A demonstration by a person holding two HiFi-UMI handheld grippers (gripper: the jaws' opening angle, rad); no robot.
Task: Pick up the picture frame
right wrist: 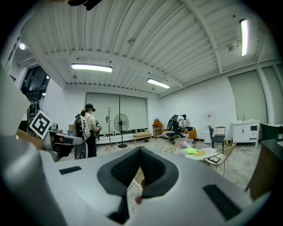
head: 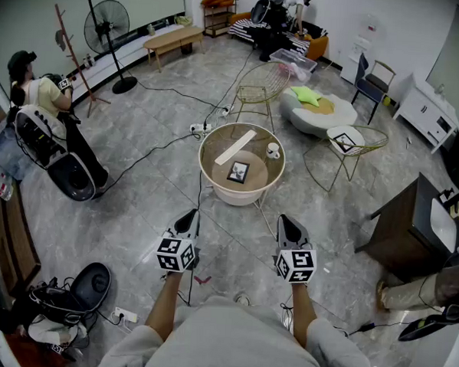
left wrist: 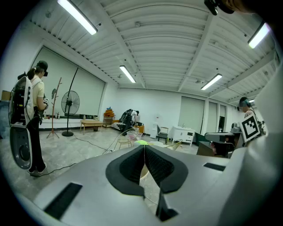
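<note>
Floor [head: 235, 229] lies open between the round table [head: 203, 161] and the left gripper [head: 188, 215] and right gripper [head: 287, 220], both with jaws pressed together, empty. The picture frame [head: 238, 172] lies mid-table, well inside the rim.

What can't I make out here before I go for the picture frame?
- Head view: picture frame is too small to tell its picture, or how it lies on the round table.
- Left gripper view: the left gripper blocks the frame with its own body.
- Right gripper view: the right gripper blocks it too.
</note>
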